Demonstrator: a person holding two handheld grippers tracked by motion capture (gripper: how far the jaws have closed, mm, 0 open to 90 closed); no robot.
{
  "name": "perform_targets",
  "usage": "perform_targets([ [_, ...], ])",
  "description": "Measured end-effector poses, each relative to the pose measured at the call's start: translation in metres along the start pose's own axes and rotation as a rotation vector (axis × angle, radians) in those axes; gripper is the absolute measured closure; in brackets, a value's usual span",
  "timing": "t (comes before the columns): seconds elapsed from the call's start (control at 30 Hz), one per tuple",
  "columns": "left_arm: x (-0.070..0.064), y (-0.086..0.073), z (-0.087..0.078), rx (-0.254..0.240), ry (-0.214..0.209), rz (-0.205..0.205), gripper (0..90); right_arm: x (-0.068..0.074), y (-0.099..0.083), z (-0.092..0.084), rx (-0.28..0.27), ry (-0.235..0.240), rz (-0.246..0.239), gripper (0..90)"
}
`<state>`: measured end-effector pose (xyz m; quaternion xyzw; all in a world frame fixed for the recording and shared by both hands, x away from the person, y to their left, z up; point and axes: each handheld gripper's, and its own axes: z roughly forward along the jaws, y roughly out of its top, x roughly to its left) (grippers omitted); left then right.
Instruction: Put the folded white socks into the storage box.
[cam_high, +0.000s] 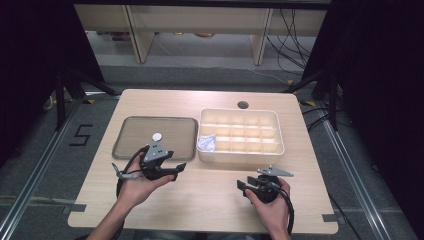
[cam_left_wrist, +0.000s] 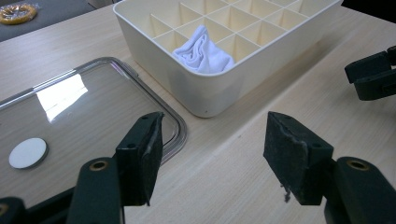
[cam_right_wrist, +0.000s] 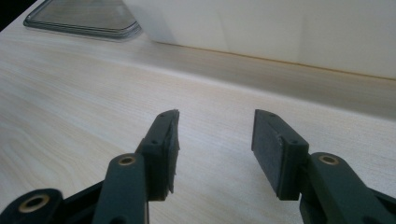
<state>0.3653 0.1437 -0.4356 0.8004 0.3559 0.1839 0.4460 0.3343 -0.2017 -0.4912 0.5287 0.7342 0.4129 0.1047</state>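
A cream divided box (cam_high: 241, 149) stands at the table's right centre, and a crumpled white cloth (cam_high: 206, 143) lies in its near-left cell. Left of it a clear shallow tray (cam_high: 135, 145) holds a small white disc (cam_high: 157, 135). My left gripper (cam_high: 177, 171) hovers open at the tray's near right corner with nothing between its jaws. In the left gripper view the cloth (cam_left_wrist: 203, 51), box (cam_left_wrist: 219, 91), tray (cam_left_wrist: 93, 107) and disc (cam_left_wrist: 28, 152) lie ahead of that gripper (cam_left_wrist: 215, 154). My right gripper (cam_high: 243, 187) is open and empty over bare wood, in front of the box wall (cam_right_wrist: 280, 32).
A round cable hole (cam_high: 243, 105) sits at the table's far edge. The wooden table top (cam_high: 210, 200) is bare between the two grippers. Dark frame legs and cables stand beyond the table on both sides. The other gripper's jaw tips (cam_left_wrist: 373, 74) show at the right of the left gripper view.
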Motion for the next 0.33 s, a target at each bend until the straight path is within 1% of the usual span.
perform_targets([
  [0.03, 0.0000, 0.0000, 0.0000, 0.000, 0.000, 0.000, 36.9, 0.0031, -0.0004, -0.0011, 0.001, 0.012, 0.044, 51.6],
  [0.07, 0.0006, -0.0001, -0.0011, -0.005, -0.002, 0.004, 36.8, 0.0025, 0.0001, -0.0022, 0.011, 0.007, 0.032, 51.6],
  [0.1, 0.0003, 0.0001, -0.0021, -0.009, 0.004, -0.003, 36.9, 0.0022, 0.0004, -0.0025, 0.011, 0.006, 0.028, 51.5],
  [0.13, 0.0009, 0.0002, -0.0022, -0.013, -0.004, -0.003, 36.7, 0.0022, 0.0004, -0.0012, 0.006, -0.001, 0.029, 51.5],
  [0.17, 0.0009, 0.0002, -0.0022, -0.013, -0.004, -0.003, 36.7, 0.0023, 0.0006, -0.0024, 0.002, 0.009, 0.029, 51.5],
  [0.2, 0.0015, -0.0001, -0.0025, -0.012, -0.001, -0.005, 36.6, 0.0021, 0.0008, -0.0028, -0.001, 0.007, 0.026, 51.5],
  [0.23, 0.0016, -0.0006, -0.0023, -0.009, 0.001, -0.004, 36.6, 0.0001, 0.0016, -0.0028, -0.001, -0.008, -0.005, 51.5],
  [0.27, 0.0013, -0.0011, -0.0021, -0.005, 0.000, -0.008, 36.5, -0.0005, 0.0020, -0.0029, -0.004, 0.002, -0.005, 51.5],
  [0.33, 0.0014, -0.0015, -0.0018, -0.002, -0.002, -0.008, 36.5, 0.0001, 0.0026, -0.0041, -0.007, -0.001, -0.010, 51.5],
])
